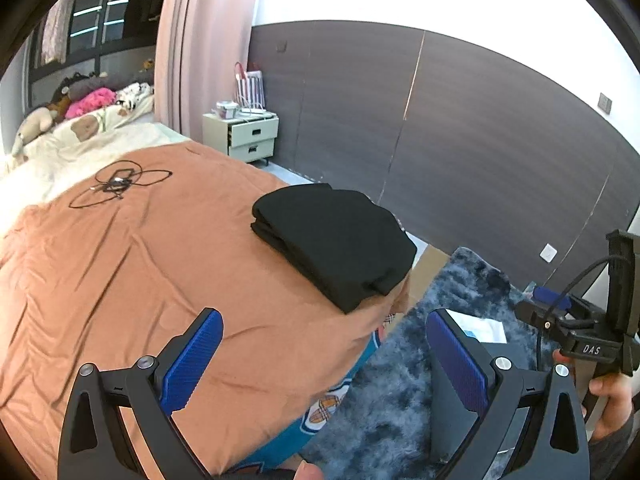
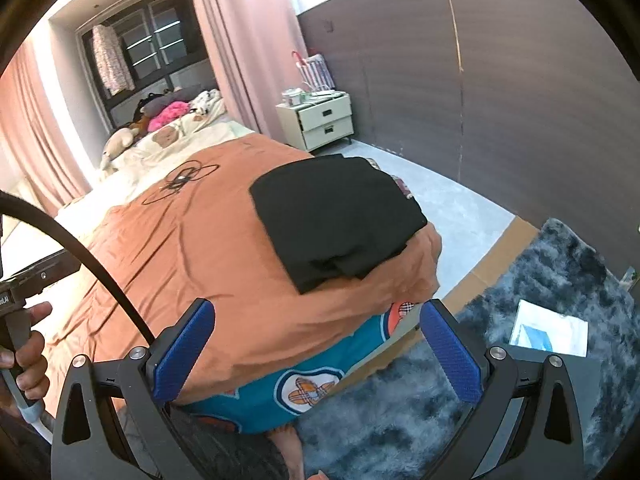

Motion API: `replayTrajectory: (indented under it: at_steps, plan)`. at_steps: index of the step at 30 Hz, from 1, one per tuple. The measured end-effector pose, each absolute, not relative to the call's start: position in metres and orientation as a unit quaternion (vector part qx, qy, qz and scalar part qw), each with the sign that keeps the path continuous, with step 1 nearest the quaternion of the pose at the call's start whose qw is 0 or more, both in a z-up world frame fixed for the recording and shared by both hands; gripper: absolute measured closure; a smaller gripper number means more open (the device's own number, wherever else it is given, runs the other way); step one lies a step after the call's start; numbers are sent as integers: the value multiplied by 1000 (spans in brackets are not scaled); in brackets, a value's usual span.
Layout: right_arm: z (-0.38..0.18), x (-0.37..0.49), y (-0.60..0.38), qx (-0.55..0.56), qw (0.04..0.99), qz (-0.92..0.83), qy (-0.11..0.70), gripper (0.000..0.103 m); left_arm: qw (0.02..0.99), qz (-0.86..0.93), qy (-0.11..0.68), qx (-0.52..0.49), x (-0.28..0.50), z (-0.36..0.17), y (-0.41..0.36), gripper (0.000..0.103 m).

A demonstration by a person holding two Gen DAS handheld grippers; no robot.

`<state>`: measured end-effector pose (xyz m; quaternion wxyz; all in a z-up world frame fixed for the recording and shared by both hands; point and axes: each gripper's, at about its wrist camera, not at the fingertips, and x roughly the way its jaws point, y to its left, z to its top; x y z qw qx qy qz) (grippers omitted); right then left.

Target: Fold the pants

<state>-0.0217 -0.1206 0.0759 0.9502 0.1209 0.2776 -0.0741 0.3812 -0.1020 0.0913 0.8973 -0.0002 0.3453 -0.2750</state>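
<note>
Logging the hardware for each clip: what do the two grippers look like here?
Both the left gripper and the right gripper have black frames with silver bolts and blue ribbed fingers. The right one, seen from the left, reads "DAS"; black cables trail from both.

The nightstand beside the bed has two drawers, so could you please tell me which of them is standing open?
The upper drawer of the nightstand is open: in the left wrist view its front juts out past the cabinet, while the lower drawer sits flush.
</note>
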Motion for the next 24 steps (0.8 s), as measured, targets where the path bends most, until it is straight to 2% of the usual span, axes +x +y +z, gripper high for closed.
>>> replayTrajectory:
  at_steps: [11,24]
  plan:
    - [78,-86,-82,91,966,-61,234,0,923,-237,302,-4,306,101,-59,0]
    - [51,-124,-41,53,977,-36,205,0,952,-188,240,2,222,107,-15,0]
